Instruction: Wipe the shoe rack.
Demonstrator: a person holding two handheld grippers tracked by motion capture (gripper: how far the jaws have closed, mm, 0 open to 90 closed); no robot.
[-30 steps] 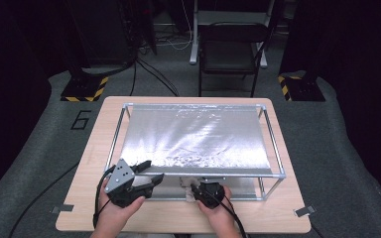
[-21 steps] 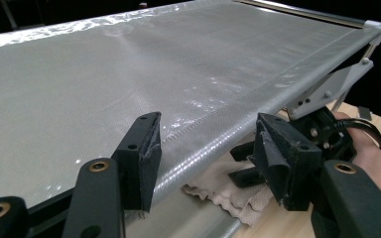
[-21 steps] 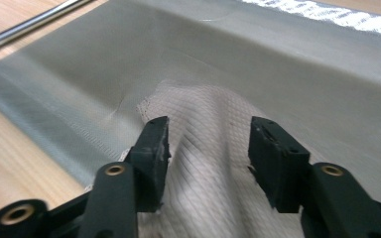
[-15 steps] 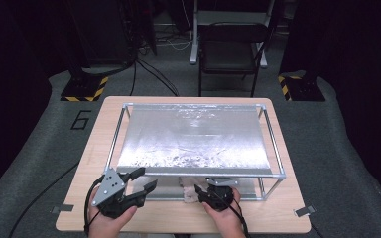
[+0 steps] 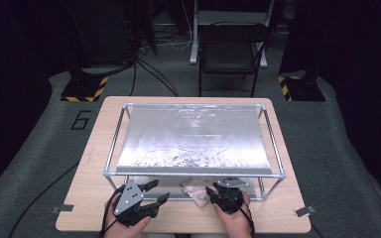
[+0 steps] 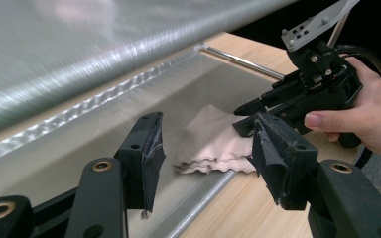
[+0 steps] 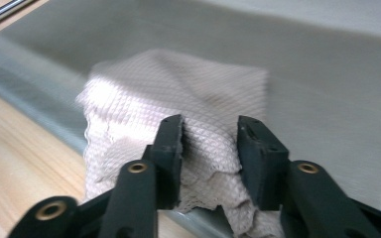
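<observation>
1. Folded cloth (image 5: 194, 191): pale, waffle-textured, lower centre of the high view, lying under the near edge of the metal rack (image 5: 193, 171).
2. Right gripper (image 7: 209, 148): jaws just closing, straddling the cloth's near edge; contact of the pads cannot be told.
3. Left gripper (image 5: 155, 193): lower left, jaws apart, nothing between them.
4. Wooden table (image 5: 89, 208).

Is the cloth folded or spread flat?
Folded: the cloth lies in stacked layers, wavy edges showing at its near side on the lower shelf.
</observation>
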